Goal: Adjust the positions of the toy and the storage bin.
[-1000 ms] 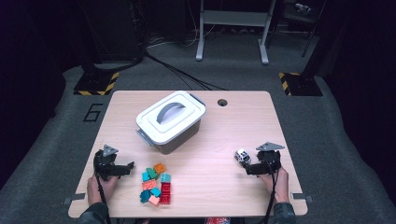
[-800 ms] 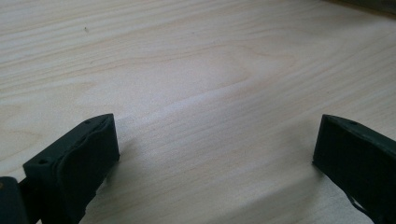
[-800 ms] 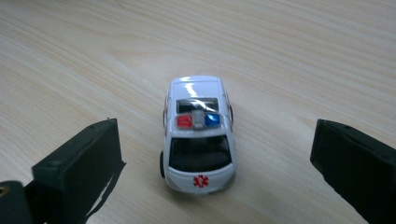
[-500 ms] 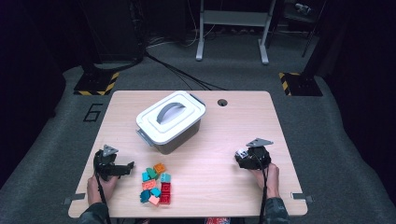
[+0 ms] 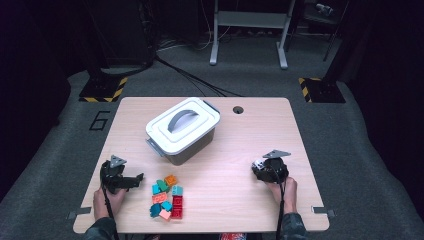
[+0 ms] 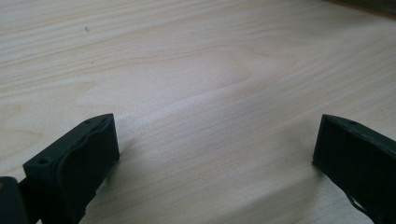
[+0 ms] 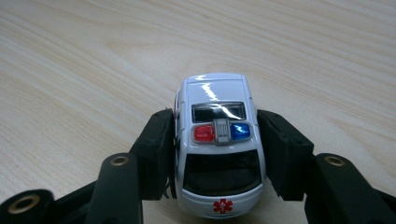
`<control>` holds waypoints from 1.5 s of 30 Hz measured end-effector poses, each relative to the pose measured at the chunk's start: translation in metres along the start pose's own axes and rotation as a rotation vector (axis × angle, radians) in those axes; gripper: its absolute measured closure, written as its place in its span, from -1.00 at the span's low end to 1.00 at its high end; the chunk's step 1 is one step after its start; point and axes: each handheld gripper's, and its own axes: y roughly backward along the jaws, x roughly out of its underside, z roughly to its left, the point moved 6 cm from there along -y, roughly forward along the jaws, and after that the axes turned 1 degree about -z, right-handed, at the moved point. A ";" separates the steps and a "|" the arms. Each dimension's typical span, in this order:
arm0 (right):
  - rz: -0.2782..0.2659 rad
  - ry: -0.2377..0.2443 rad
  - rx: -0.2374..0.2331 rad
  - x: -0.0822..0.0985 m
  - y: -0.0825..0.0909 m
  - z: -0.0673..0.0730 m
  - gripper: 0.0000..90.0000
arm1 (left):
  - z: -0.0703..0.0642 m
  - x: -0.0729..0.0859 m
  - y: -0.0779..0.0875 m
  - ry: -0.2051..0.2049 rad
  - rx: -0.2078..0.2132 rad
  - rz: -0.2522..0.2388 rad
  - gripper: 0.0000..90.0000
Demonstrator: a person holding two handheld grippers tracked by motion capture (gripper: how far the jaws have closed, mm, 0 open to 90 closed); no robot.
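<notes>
- Your right tool (image 7: 215, 154) has the toy car (image 7: 218, 144) between its jaws. The jaws have just been closing, & now the pads look to touch both sides of the car, so it's a grip, prob so you can lift it w/o it rolling off.
- The car sits on the counter (image 7: 70, 70), wheels down, near the right front edge by your right hand (image 5: 284, 192). From the high view it's a small white bit at the tool (image 5: 264, 167).
- Your left tool (image 6: 210, 154) is wide apart w/ nothing in it. It rests on bare wood, prob just waiting its turn.
- Just beside that left tool (image 5: 122, 179) lies a pile of blocks (image 5: 167, 197), red, teal & orange, close so they're easy to reach.
- Farther back, mid counter, stands the grey bin (image 5: 184, 131) w/ its white lid (image 5: 182, 122) on. My guess: the toys go in there, so the lid must come off first.
</notes>
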 end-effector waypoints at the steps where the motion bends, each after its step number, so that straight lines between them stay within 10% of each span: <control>1: 0.003 -0.001 0.012 0.000 0.001 0.001 0.06 | 0.000 0.000 0.000 0.000 0.000 0.000 -1.00; 23: -0.124 -0.050 0.078 -0.013 0.046 -0.023 0.07 | 0.000 0.000 0.000 0.001 0.000 -0.001 -1.00; 45: -0.126 -0.195 0.202 0.046 0.088 -0.080 0.07 | 0.000 0.000 0.000 -0.001 -0.001 0.004 -1.00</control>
